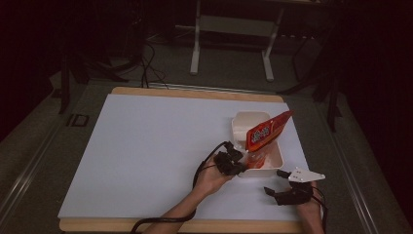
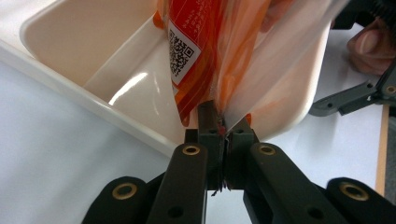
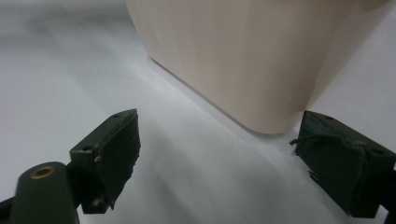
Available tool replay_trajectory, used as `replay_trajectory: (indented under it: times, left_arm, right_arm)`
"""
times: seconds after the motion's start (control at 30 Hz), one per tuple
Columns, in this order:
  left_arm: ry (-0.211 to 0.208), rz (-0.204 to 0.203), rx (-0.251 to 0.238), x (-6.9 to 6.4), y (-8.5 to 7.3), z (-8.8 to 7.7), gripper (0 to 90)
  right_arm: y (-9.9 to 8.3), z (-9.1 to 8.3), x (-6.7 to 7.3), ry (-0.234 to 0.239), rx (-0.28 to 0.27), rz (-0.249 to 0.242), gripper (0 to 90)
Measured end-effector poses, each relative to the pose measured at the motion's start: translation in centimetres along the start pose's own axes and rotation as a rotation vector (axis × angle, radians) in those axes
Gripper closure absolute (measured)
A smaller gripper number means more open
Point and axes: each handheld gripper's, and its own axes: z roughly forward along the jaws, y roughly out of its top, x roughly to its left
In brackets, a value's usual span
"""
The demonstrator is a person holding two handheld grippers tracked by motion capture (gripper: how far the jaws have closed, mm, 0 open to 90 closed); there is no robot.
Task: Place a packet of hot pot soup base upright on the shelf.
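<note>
While the left gripper (image 1: 237, 165) has its jaws pinched on the bottom edge of the orange packet (image 1: 265, 132), the packet leans in the cream tub (image 1: 276, 163) near the bench's (image 1: 146, 146) right side, probably for lifting out or tipping. The right gripper (image 1: 282, 184) waits just beside the tub, jaws wide and empty. Packet contents are hard to make out.

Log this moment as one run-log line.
left claw: shut on orange packet edge | packet: leaning in white tub, top over rim | right claw: open, empty, near tub corner
</note>
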Motion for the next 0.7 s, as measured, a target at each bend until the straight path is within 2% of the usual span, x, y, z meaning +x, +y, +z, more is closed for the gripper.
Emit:
replay_trajectory:
  times: [0.07, 0.13, 0.2, 0.27, 0.33, 0.43, 0.47, 0.5, 0.53, 0.7]
  left_arm:
    - [0.006, 0.026, -0.004, 0.0, 0.1, -0.3, 84.4]
    - [0.026, 0.04, -0.001, -0.2, 0.2, -0.7, 77.9]
    - [0.051, 0.072, 0.003, -0.5, 0.4, -1.3, 72.3]
    - [0.062, 0.081, -0.006, -0.5, 0.5, -1.8, 70.0]
    - [0.06, 0.075, -0.056, -0.4, 0.9, -3.3, 70.0]
    - [0.058, 0.078, -0.077, -0.5, 1.2, -4.0, 72.8]
    - [0.062, 0.083, -0.072, -0.6, 1.2, -4.2, 77.0]
    - [0.075, 0.098, -0.052, -0.7, 1.2, -4.1, 86.8]
    - [0.076, 0.096, -0.044, -0.7, 1.1, -3.9, 89.1]
    - [0.084, 0.088, -0.024, -0.8, 0.6, -3.6, 90.0]
  right_arm:
    - [0.0, 0.0, 0.0, -0.001, 0.002, -0.002, 13.5]
    - [0.0, 0.0, 0.0, -0.002, -0.002, -0.003, 13.5]
    - [0.0, -0.1, 0.0, 0.0, -0.003, -0.002, 13.5]
    - [0.0, -0.1, 0.0, 0.0, -0.003, -0.002, 13.5]
    - [0.0, 0.0, 0.0, 0.0, -0.003, -0.004, 13.5]
    - [0.0, 0.0, 0.0, -0.002, -0.004, -0.005, 13.6]
    - [0.0, 0.0, 0.0, -0.002, -0.004, -0.005, 13.5]
    - [0.0, 0.0, 0.0, -0.002, -0.004, -0.005, 13.5]
    - [0.0, 0.0, 0.0, -0.002, -0.004, -0.006, 13.5]
    - [0.0, 0.0, 0.0, -0.003, -0.003, -0.007, 13.5]
